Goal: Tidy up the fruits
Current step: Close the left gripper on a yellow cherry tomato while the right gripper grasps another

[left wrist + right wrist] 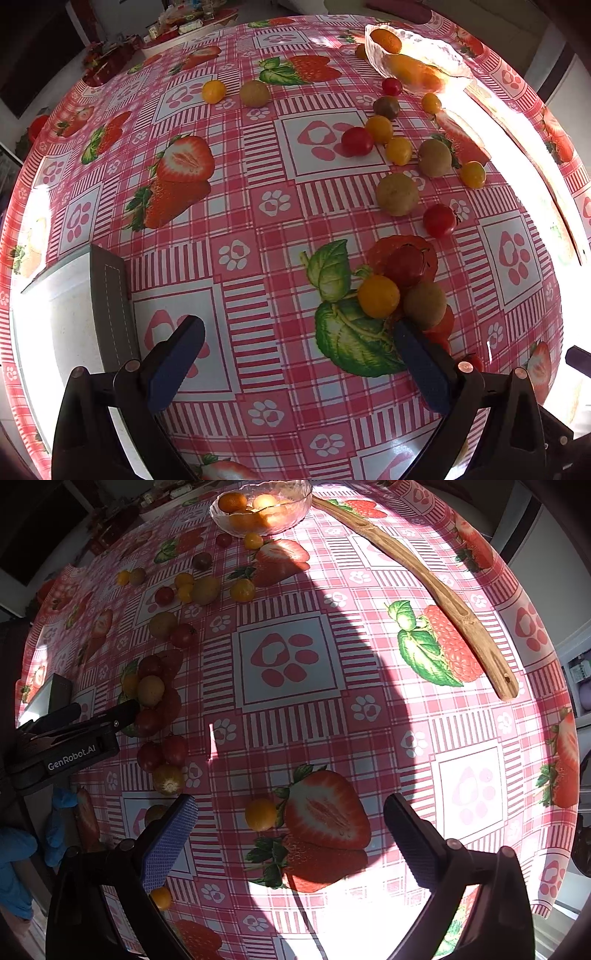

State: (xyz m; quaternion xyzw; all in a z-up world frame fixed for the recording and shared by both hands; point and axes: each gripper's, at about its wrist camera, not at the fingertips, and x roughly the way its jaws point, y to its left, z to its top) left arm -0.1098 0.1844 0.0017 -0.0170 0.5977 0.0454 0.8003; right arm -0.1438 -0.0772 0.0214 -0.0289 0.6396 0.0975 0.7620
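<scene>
You are working in a home dining room, judging by the round counter (258, 229) under a pink strawberry-print oilcloth, the glass fruit bowl (295, 502), the wooden stick (436, 587) lying across it, and a cluttered second table (192, 26) behind.

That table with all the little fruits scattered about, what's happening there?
A person holds a two-finger gripper in each hand, sorting small fruits on a strawberry-print tablecloth. A glass bowl at the far side already holds a few orange fruits. Both the left gripper and the right gripper are open and empty; the left one's finger sits beside a cluster of cherry tomatoes.
</scene>
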